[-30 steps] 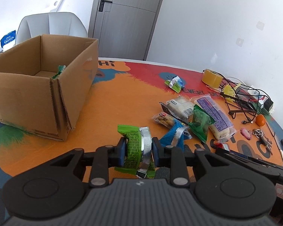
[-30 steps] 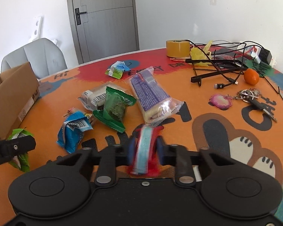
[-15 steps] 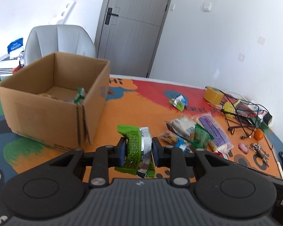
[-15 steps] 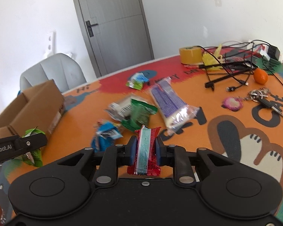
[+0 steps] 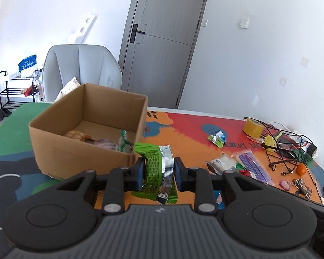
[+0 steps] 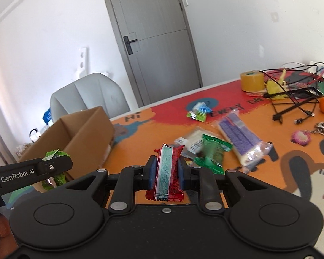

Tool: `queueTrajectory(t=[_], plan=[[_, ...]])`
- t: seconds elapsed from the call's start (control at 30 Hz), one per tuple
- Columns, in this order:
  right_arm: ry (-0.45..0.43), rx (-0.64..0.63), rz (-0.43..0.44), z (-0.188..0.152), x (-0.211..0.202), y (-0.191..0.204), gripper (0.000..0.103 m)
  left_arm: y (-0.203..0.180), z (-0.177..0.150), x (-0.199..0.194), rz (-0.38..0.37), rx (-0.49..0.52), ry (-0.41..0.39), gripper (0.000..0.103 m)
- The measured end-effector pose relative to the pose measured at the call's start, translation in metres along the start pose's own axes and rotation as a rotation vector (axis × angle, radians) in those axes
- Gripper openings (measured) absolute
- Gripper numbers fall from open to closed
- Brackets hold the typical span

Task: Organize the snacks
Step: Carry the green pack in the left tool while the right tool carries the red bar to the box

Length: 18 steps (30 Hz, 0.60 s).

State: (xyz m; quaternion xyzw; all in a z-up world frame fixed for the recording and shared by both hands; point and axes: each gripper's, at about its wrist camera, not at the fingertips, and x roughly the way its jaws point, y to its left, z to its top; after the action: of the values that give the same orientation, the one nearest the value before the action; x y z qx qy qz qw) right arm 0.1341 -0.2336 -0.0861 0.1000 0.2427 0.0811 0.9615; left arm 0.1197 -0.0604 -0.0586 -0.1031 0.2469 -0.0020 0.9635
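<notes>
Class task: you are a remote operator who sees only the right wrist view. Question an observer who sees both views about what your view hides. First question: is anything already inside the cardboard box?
Observer: Yes. The left wrist view looks into the cardboard box; a brownish snack lies on its floor.
Operator: What is the left gripper carrying?
Observer: The left gripper is shut on a green packet with a silver foil side.
Operator: Does that packet reach the box?
Observer: In the left view its top overlaps the box's near corner; contact cannot be told.
</notes>
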Motion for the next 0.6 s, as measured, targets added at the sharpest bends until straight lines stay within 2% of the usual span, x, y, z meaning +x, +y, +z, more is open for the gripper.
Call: queueTrajectory(t=[0.6], plan=[[-0.03, -0.065, 0.111, 0.028, 0.011, 0.061, 0.022, 0.052, 0.044, -0.016, 0.08, -0.058, -0.082, 0.027]])
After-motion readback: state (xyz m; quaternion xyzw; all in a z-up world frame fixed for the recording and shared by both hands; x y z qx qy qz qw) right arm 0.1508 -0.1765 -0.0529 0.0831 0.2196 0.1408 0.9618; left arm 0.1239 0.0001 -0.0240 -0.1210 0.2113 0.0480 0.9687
